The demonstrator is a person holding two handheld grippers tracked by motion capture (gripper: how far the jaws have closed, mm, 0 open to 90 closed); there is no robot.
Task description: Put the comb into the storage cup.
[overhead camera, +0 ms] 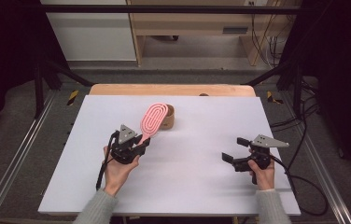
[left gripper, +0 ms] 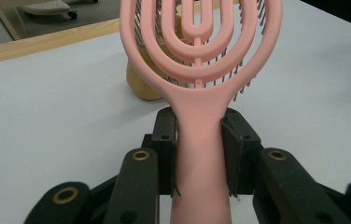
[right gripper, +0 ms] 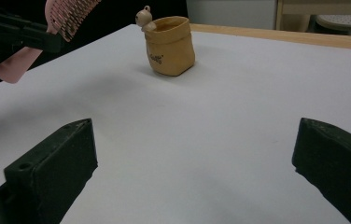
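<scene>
A pink hairbrush (overhead camera: 153, 119) with an open looped head is held above the white table, its handle (left gripper: 200, 158) clamped between the jaws of my left gripper (overhead camera: 141, 143). The brush head reaches over a small tan sack-shaped pot (overhead camera: 168, 117), which stands upright at the table's middle back. On that pot's (right gripper: 170, 45) rim sits a little figure. The pot (left gripper: 142, 84) lies behind the brush head in the left gripper view. My right gripper (overhead camera: 235, 149) hovers at the right, its jaws wide apart and empty; from there the brush's bristles (right gripper: 69, 16) appear at upper left.
The white table top (overhead camera: 187, 177) rests on a wooden board whose edge (overhead camera: 173, 89) runs along the back. Black frame posts stand at both back corners. A cable (overhead camera: 304, 182) trails from the right gripper over the table's right edge.
</scene>
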